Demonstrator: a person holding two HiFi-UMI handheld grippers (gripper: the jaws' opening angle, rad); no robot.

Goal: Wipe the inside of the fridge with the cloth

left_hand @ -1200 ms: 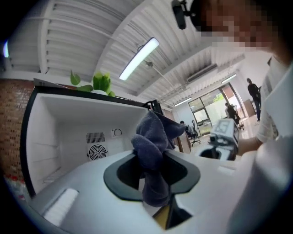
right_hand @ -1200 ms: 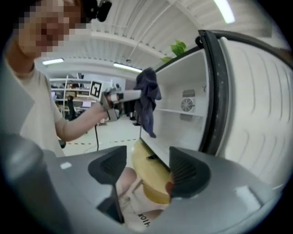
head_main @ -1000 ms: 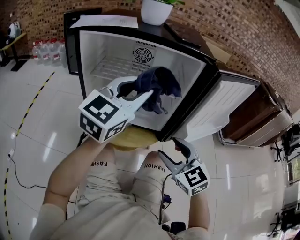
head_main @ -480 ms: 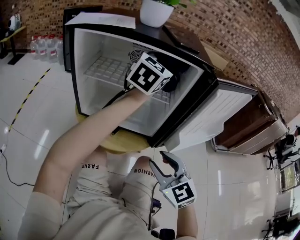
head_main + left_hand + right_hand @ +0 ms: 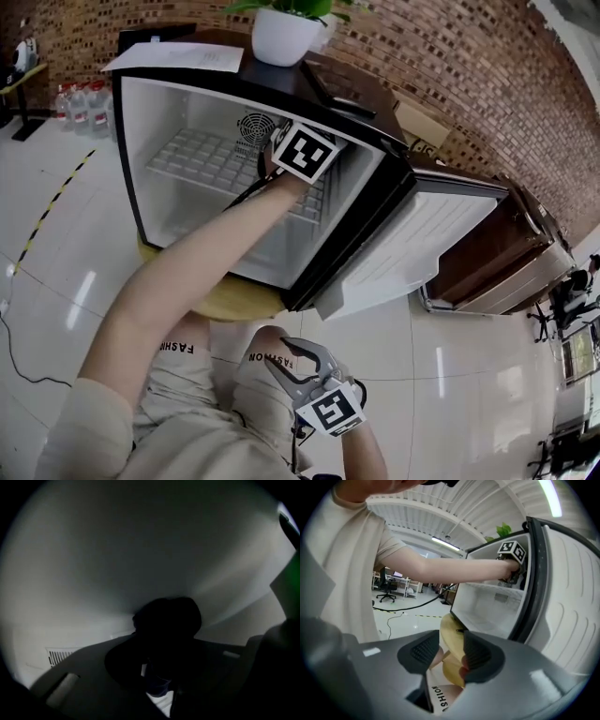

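Observation:
The small fridge [image 5: 131, 159] stands open on a round wooden stool [image 5: 239, 300]. My left gripper [image 5: 161, 660] reaches deep inside, near the back wall and the fan vent [image 5: 255, 127]; in the head view only its marker cube [image 5: 305, 150] shows. It is shut on the dark blue cloth [image 5: 166, 620], a dark lump against the pale inner wall. My right gripper [image 5: 286, 352] hangs low over the person's lap, outside the fridge. Its jaws have just been closing and stand a little apart with nothing between them [image 5: 450, 651].
A wire shelf [image 5: 197, 159] crosses the fridge's upper part. The fridge door [image 5: 422, 244] swings out to the right. A white plant pot [image 5: 281, 33] and a sheet of paper [image 5: 173, 58] sit on top. A wooden cabinet [image 5: 506, 253] stands further right; water bottles [image 5: 84, 98] line the far left.
The left gripper has carried the cloth from the fridge's mouth deep inside toward the back. The right gripper has sunk lower over the lap and its jaws have narrowed.

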